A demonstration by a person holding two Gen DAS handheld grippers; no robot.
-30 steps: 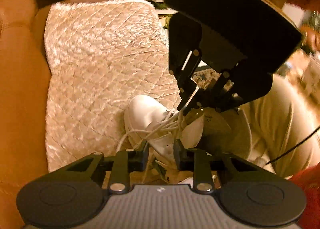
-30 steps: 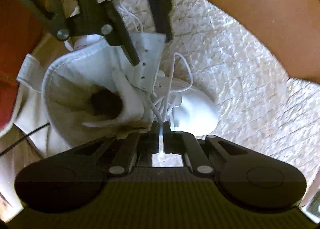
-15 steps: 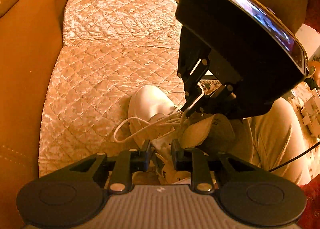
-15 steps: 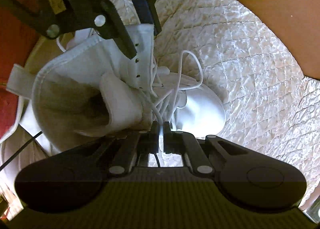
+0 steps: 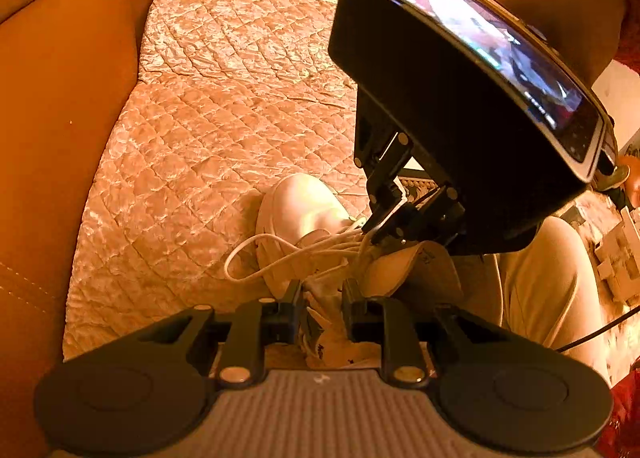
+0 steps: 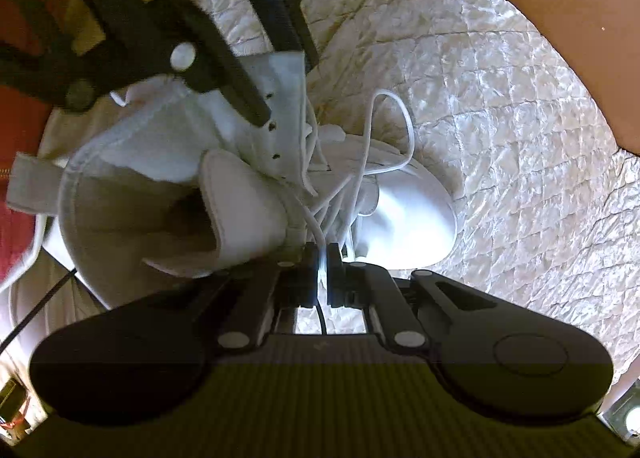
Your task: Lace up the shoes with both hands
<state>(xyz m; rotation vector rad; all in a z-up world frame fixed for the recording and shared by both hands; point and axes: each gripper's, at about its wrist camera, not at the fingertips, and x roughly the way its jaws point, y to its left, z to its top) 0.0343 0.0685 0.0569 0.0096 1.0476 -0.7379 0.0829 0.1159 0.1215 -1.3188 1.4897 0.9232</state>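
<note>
White shoe (image 6: 404,217) on quilt (image 6: 500,129): right gripper (image 6: 322,274) pinches lace (image 6: 390,137), left gripper (image 5: 320,312) clamps eyelet flap (image 6: 280,105); keep flap taut, draw lace steadily.

I can read no words, brands or numbers in either view. The screen (image 5: 496,53) on my right gripper (image 5: 390,217), upper right of the left wrist view, glows with blurred shapes, nothing legible.
</note>
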